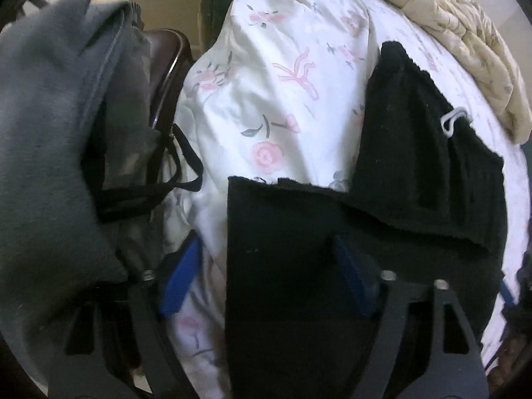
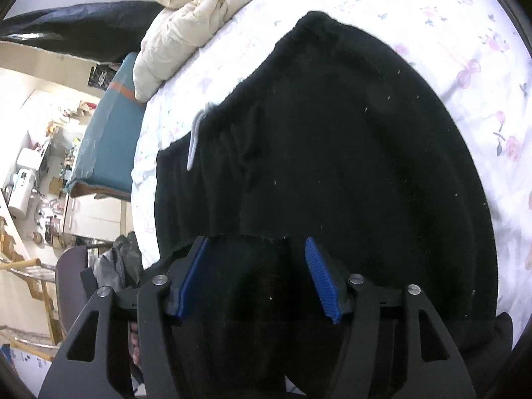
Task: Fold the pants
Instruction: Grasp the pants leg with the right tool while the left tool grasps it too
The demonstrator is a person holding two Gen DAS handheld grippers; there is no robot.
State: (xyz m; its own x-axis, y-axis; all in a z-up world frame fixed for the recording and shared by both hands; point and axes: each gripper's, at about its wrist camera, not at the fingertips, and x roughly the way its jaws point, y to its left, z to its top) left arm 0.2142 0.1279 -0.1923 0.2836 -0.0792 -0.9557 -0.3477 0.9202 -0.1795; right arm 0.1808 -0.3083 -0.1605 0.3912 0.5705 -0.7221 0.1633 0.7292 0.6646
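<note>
We see a bed (image 2: 449, 16) covered with a white sheet (image 1: 282, 99) printed with pink flowers and bows, and on that sheet lie the black pants (image 2: 349, 149), folded into a thick dark stack. Beyond the pants' waistband, where a white drawstring (image 1: 450, 121) loops out, a cream quilted blanket (image 2: 186, 26) lies bunched at the bed's edge, just apart from the pants.

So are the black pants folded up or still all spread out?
Folded. The black pants lie on the flowery sheet with one layer doubled over another, its raw edge crossing the layer underneath. Both grippers are open above them.
</note>
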